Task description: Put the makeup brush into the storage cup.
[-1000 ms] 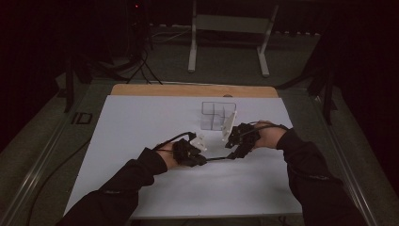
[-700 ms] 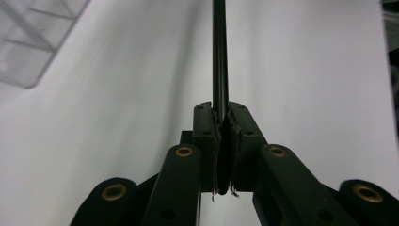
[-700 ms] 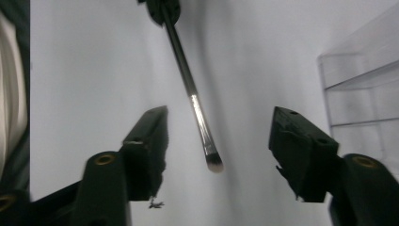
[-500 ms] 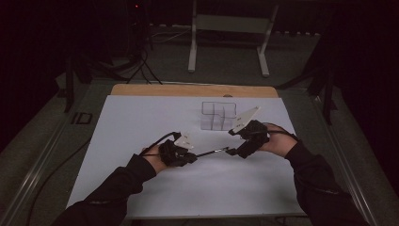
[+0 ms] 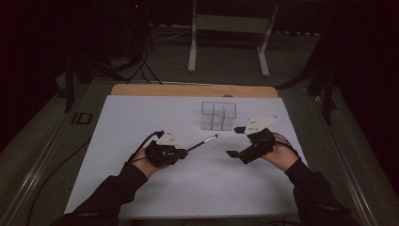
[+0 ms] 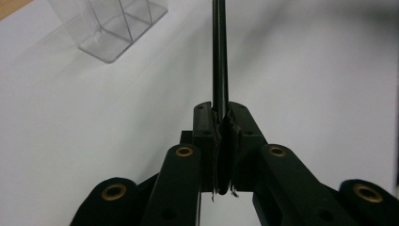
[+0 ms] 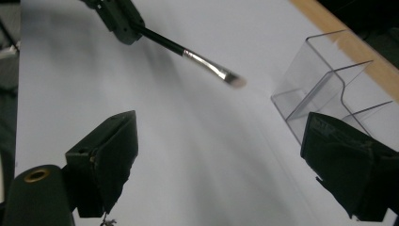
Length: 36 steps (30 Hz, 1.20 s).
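Left tongs (image 5: 184, 151) clamp brush (image 5: 203, 141) handle | bristles aim at far-right bench (image 5: 141, 113) corner, toward clear organizer (image 5: 217, 115) | right tongs (image 5: 236, 141) just opened wide, empty

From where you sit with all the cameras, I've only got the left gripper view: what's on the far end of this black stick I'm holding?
Observer: The brush ends in a metal ferrule and a small angled bristle tip.
Operator: Is the right gripper holding anything?
Observer: No, the right gripper has wide-open jaws, nothing between them.
Operator: Where does the tip point?
Observer: In the high view, toward the clear organizer, still short of it.
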Each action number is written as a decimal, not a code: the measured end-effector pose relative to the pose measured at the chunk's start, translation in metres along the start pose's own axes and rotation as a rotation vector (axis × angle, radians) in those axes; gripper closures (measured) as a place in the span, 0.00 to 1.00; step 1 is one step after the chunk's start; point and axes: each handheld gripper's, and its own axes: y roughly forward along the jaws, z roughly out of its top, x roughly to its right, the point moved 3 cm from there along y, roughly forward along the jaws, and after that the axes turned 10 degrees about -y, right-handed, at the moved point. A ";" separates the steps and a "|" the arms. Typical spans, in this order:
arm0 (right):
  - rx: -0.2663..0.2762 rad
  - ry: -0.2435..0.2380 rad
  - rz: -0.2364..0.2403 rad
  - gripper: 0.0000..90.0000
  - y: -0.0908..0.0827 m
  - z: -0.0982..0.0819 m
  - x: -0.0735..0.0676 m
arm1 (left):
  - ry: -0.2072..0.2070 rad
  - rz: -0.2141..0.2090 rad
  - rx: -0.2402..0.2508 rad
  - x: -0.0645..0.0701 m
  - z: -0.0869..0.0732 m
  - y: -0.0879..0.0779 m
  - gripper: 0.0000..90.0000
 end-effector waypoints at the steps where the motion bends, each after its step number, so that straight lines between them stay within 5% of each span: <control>1: 0.018 0.002 -0.007 0.13 -0.001 0.001 -0.002 | -0.022 -0.001 0.014 0.000 -0.001 -0.001 0.95; 6: 0.064 0.046 -0.060 0.13 -0.004 0.002 -0.010 | -0.097 -0.024 0.049 0.001 -0.005 -0.005 0.95; 13: 0.163 0.078 -0.147 0.12 -0.009 0.006 -0.022 | -0.172 0.054 0.095 0.007 -0.014 -0.004 0.95; 18: 0.193 0.077 -0.246 0.12 -0.011 0.007 -0.027 | -0.213 0.001 0.164 0.007 -0.019 -0.006 0.95; 21: 0.234 0.082 -0.295 0.12 -0.014 0.007 -0.029 | -0.220 0.006 0.182 0.007 -0.021 -0.007 0.95; 24: 0.271 0.117 -0.277 0.12 -0.013 0.004 -0.030 | -0.240 0.017 0.217 0.008 -0.026 -0.007 0.95; 36: 0.249 0.130 -0.326 0.12 0.001 -0.005 -0.035 | -0.313 0.008 0.298 0.002 -0.042 -0.005 0.95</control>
